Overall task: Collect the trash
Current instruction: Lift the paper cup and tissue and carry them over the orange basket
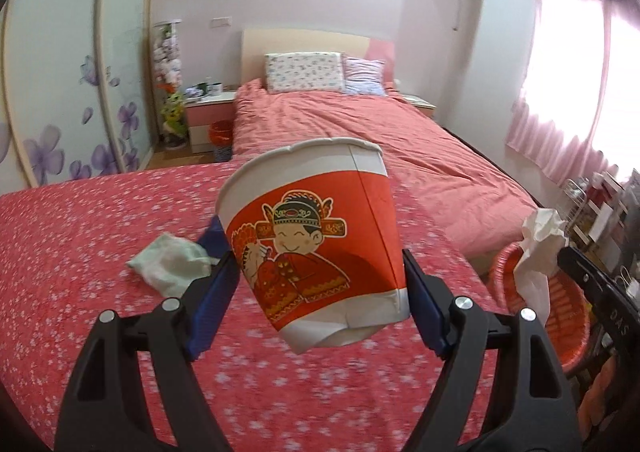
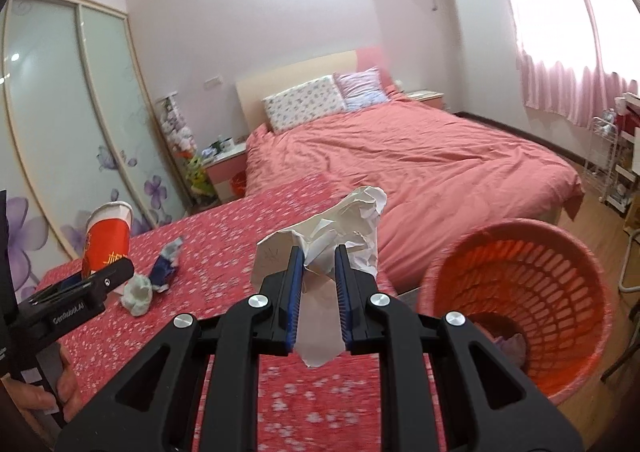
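basket (image 2: 520,292) right of table (image 2: 224,252) — bed (image 2: 400,156) behind

hand-held gripper (image 2: 317,264) clamping crumpled paper (image 2: 344,228), basket (image 2: 520,292) beside

The red floral tablecloth (image 1: 100,220) is smeared by motion blur in both views, its white flecks streaked. Behind the red-and-white paper cup (image 1: 316,248), a blue wrapper (image 1: 212,236) is mostly hidden. To the cup's right, the orange plastic lattice basket (image 1: 560,292) is partly covered by crumpled white paper (image 1: 538,248). The items on the white bedside table (image 1: 208,98) are too small to identify.
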Action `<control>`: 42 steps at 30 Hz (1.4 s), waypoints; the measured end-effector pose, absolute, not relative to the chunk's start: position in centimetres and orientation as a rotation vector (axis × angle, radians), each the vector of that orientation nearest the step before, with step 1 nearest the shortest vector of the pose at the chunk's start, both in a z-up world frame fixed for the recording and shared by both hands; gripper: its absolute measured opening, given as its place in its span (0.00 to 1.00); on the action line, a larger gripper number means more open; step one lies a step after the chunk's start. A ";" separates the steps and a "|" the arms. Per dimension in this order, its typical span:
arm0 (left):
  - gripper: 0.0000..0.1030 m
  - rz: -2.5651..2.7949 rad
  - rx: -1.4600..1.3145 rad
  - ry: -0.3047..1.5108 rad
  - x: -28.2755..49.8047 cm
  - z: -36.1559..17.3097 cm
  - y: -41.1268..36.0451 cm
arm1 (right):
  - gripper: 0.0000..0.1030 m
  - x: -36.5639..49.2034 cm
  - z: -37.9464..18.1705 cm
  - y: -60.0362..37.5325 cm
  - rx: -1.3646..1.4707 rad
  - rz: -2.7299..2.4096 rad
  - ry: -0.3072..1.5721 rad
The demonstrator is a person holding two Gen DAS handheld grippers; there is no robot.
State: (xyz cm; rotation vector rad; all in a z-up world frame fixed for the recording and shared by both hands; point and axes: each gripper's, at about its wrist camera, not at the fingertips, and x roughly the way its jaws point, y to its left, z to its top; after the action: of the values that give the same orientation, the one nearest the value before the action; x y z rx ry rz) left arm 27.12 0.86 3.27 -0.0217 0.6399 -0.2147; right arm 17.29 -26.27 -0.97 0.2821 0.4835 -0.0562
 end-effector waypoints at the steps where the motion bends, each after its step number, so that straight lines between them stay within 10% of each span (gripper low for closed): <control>1: 0.75 -0.236 -0.016 0.638 27.0 3.3 -0.1 | 0.16 17.1 -0.9 -26.7 0.282 -0.067 0.480; 42: 0.75 -0.743 0.095 0.738 24.6 -2.4 -25.9 | 0.16 12.4 -3.6 -41.9 0.447 -0.402 0.383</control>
State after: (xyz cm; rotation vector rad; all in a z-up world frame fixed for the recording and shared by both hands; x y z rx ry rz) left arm 24.57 -25.93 -2.39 0.0953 0.7381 -0.7434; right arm 12.41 -41.86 -3.60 0.4466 0.3832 -0.4024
